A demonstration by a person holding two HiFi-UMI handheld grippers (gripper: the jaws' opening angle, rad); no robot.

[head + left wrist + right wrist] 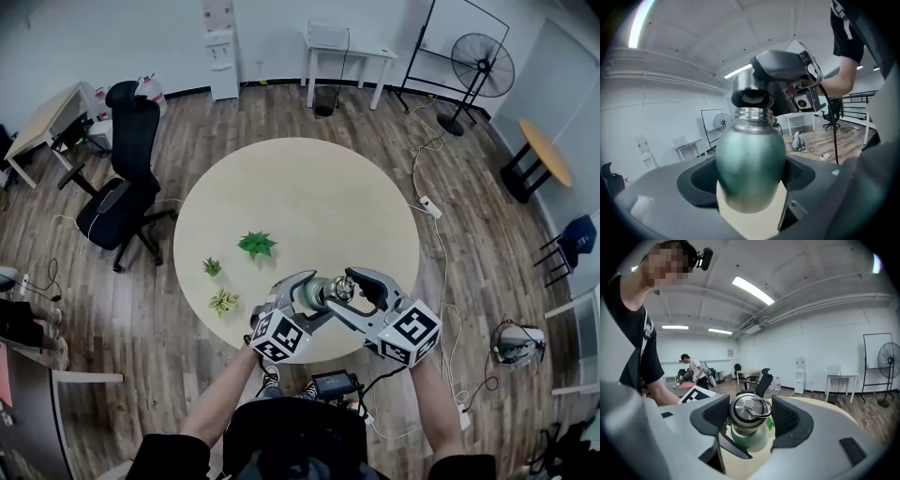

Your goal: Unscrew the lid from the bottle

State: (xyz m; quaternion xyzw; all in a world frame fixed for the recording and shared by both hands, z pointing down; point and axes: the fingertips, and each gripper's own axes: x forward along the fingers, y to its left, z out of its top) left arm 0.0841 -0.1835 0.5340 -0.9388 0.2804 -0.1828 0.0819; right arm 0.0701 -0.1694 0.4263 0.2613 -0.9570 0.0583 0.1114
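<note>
Left hand-held gripper (307, 300) clamps the bottle (750, 159) as anchor, above the tabletop (300, 206) edge. Right hand-held gripper (751, 417) grips the lid (750, 91) for twisting (threads exposed, lid probably free).

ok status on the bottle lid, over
Left gripper shut on green metal bottle. Right gripper shut on round steel lid. Lid looks off the threaded neck. Nothing in the way.

no readable text, no labels, no brands or numbers visible
</note>
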